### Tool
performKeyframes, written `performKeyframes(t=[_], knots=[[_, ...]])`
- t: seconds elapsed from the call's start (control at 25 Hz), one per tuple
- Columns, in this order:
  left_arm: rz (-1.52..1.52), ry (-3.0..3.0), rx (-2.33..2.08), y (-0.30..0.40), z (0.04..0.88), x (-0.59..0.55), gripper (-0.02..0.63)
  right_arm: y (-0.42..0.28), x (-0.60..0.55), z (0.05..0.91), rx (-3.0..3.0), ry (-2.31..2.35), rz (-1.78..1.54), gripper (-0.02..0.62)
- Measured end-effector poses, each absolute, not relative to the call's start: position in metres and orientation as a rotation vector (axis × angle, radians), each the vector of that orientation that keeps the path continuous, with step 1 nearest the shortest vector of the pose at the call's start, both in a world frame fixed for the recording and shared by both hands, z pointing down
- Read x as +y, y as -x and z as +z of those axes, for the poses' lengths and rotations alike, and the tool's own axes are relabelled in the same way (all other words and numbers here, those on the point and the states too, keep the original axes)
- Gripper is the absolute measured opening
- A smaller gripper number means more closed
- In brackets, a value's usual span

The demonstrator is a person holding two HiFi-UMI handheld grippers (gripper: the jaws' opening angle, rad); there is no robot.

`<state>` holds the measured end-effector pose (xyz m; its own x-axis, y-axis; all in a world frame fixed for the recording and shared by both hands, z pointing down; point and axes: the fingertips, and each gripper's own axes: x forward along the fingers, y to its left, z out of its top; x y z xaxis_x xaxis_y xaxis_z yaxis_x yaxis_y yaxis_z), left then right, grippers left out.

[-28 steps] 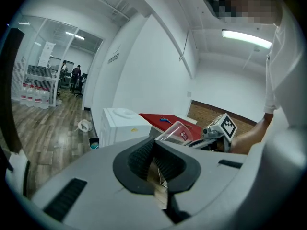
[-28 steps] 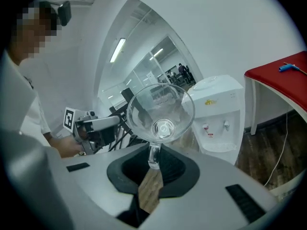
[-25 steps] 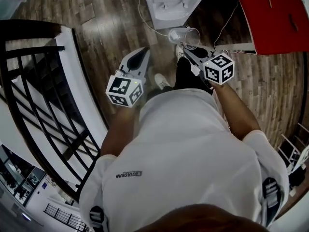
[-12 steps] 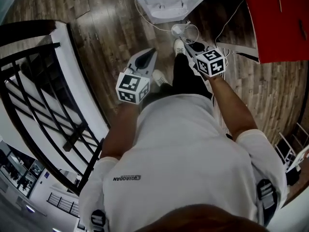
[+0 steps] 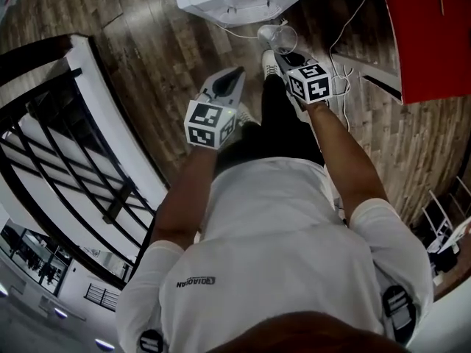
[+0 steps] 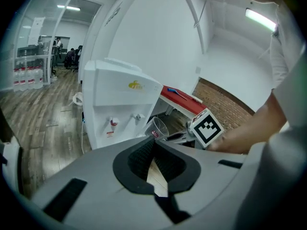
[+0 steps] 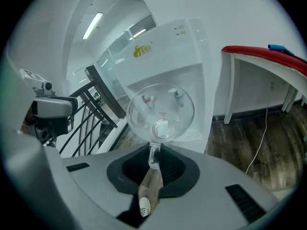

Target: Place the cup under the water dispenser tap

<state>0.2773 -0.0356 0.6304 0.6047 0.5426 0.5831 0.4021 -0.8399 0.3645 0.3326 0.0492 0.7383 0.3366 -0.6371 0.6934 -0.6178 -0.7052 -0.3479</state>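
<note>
Cup held just in front of the water dispenser
The right hand-held gripper pinches the clear cup's near edge, in the air facing the taps. The left hand-held gripper is pressed together, empty.

Dark plank floor, black railing, red-topped table, white walls.

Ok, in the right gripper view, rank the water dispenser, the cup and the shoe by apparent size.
1. water dispenser
2. cup, enlarged by its nearness to the camera
3. shoe, clearly smallest
</note>
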Motion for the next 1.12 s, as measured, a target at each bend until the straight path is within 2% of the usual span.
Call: performKeyframes(t=[0.76, 1.12], knots=[[1.178, -2.542, 0.716, -0.304, 0.675, -0.03, -0.005, -0.398, 0.054, 0.865, 1.175, 2.553, -1.75, 0.051], [1.19, -2.53, 0.641, -0.302, 0.677, -0.045, -0.005, -0.43, 0.046, 0.882, 1.418, 2.756, -1.78, 0.051]])
